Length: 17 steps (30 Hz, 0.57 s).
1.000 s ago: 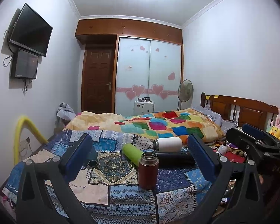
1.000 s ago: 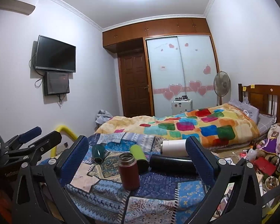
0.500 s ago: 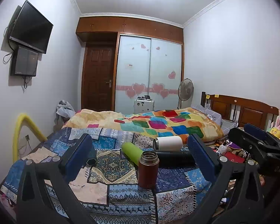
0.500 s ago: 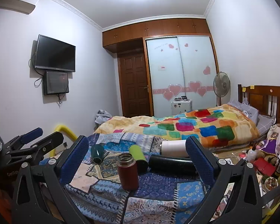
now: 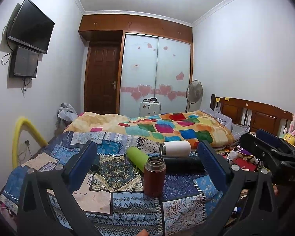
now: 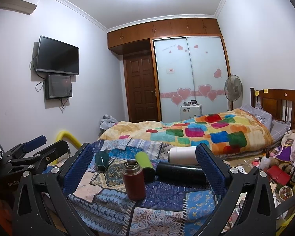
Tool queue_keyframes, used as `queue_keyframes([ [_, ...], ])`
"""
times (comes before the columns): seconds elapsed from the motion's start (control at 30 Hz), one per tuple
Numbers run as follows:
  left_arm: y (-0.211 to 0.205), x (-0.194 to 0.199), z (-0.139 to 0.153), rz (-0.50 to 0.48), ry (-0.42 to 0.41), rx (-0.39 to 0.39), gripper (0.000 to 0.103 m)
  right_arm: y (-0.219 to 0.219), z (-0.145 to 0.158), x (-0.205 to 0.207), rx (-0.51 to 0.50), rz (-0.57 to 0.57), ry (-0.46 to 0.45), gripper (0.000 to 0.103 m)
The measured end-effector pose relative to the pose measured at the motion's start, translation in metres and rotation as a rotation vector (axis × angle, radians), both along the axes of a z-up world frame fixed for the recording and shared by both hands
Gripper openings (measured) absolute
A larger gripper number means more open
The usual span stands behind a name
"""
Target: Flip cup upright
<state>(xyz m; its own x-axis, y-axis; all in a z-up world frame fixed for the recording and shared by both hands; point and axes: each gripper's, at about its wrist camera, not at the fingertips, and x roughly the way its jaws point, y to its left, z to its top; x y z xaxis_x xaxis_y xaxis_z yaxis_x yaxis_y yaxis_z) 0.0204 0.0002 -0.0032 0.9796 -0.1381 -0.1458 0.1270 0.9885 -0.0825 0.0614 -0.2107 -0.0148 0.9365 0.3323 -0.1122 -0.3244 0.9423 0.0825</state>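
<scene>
Red cup stands upright on the quilt; green cup lies at its eleven o'clock. Both the left gripper and the right gripper gape wide, empty.

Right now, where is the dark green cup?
In the right wrist view the dark green cup lies tipped on the patchwork cloth, left of the lime cup, behind the upright maroon flask.
</scene>
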Motion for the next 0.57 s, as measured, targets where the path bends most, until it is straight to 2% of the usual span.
queue_keyframes([
  [0.57,-0.0037,-0.0013,0.0011,-0.008,0.014,0.016,0.103,-0.0025,-0.0029,0.0033,0.001,-0.005,0.019,0.103],
])
